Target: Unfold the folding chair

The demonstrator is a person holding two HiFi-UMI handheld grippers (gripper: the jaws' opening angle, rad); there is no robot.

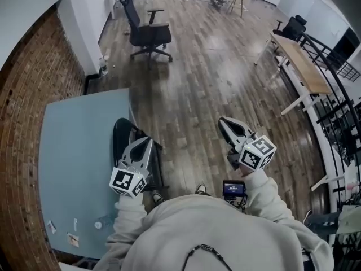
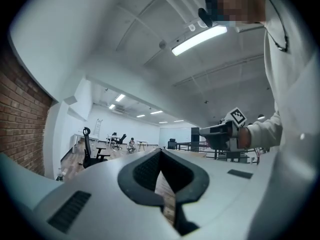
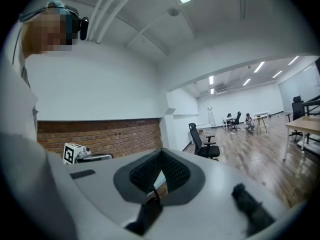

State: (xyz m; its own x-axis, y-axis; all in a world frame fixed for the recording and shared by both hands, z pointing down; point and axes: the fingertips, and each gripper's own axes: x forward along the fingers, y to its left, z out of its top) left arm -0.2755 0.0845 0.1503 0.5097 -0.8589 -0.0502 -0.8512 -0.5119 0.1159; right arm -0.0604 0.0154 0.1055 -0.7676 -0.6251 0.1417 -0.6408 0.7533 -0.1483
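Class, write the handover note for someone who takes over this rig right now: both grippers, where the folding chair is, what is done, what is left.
Left gripper: jaws shut, empty, held just above the folding chair.
Right gripper: jaws shut, empty, over the wooden floor, clear of the chair.
Folding chair: folded, standing beside the edge of the blue table.
Done: nothing; no gripper is on the chair.
Left: grip the chair and unfold it.
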